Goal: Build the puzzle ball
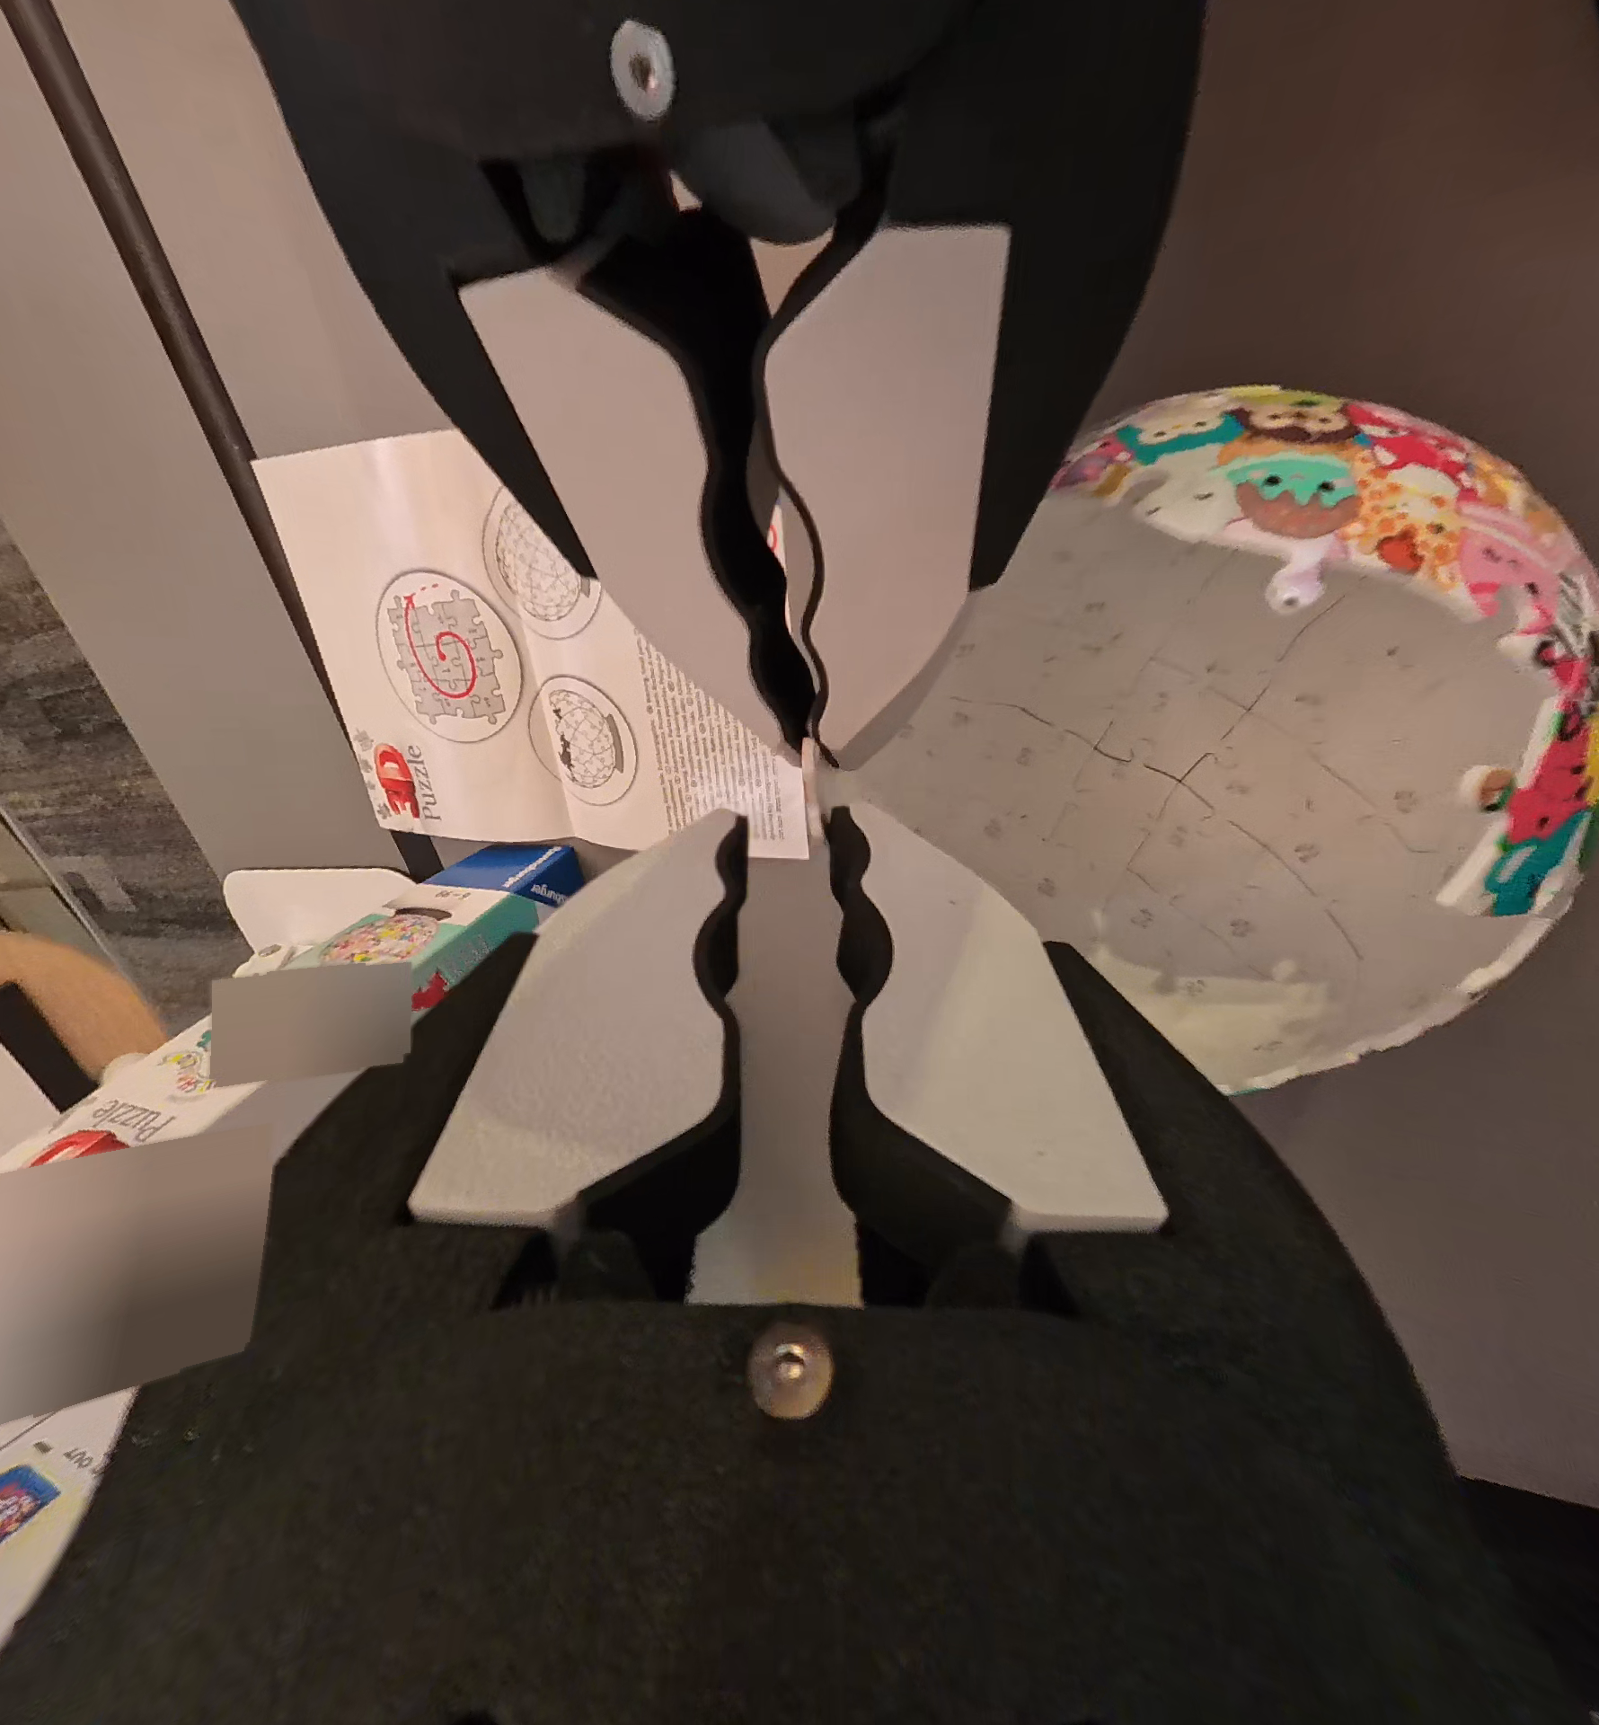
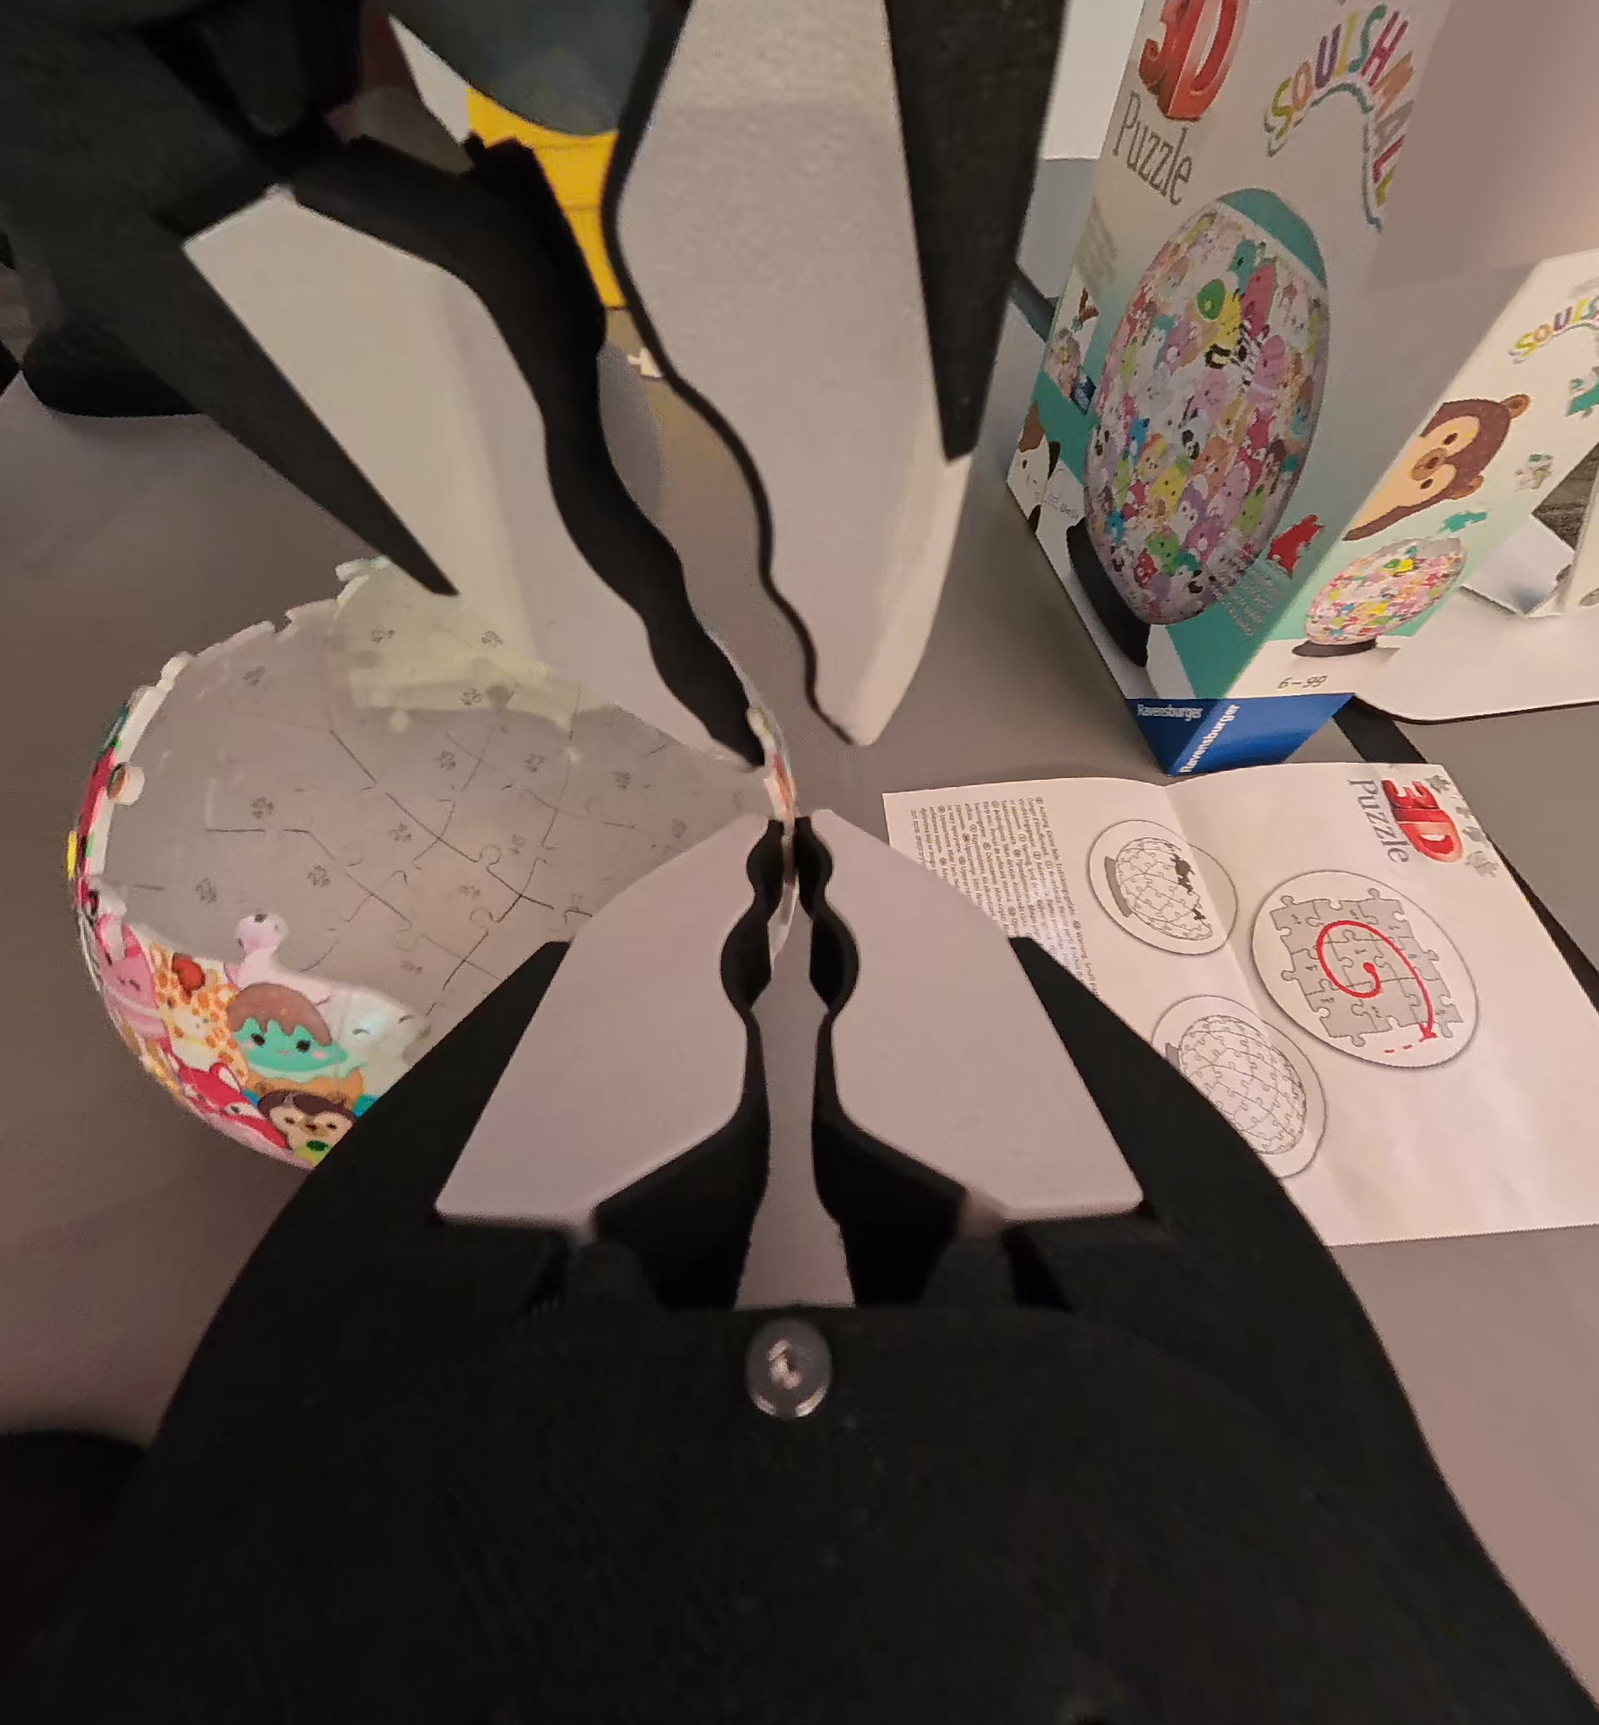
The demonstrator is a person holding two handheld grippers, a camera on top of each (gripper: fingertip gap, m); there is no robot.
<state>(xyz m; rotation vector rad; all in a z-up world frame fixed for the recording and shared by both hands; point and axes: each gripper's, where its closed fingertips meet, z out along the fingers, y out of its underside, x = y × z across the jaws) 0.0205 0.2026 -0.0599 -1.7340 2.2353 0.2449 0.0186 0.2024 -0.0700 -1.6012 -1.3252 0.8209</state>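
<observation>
puzzle ball (image 2: 329, 887) – half-built shell on its side on the grey counter (image 2: 77, 579), open cavity facing the tools | left gripper (image 1: 791, 821) and right gripper (image 2: 791, 831) meet tip to tip, each with jaws nearly closed on one small puzzle piece (image 1: 810, 775) – likely handover or regrip | instruction sheet (image 2: 1290, 980) and box (image 2: 1244, 420) beside

- Your left claw (image 1: 788, 821) has a matte black, felt-like body that widens toward the camera.
- Each of its fingers (image 1: 628, 1036) carries a flat pale grey plate with a wavy black inner edge.
- A round silver screw (image 1: 789, 1372) sits at the middle of its base.
- Your right claw (image 2: 794, 831) is built the same: black body, grey plates, scalloped black edges, and one silver screw (image 2: 788, 1374).
</observation>
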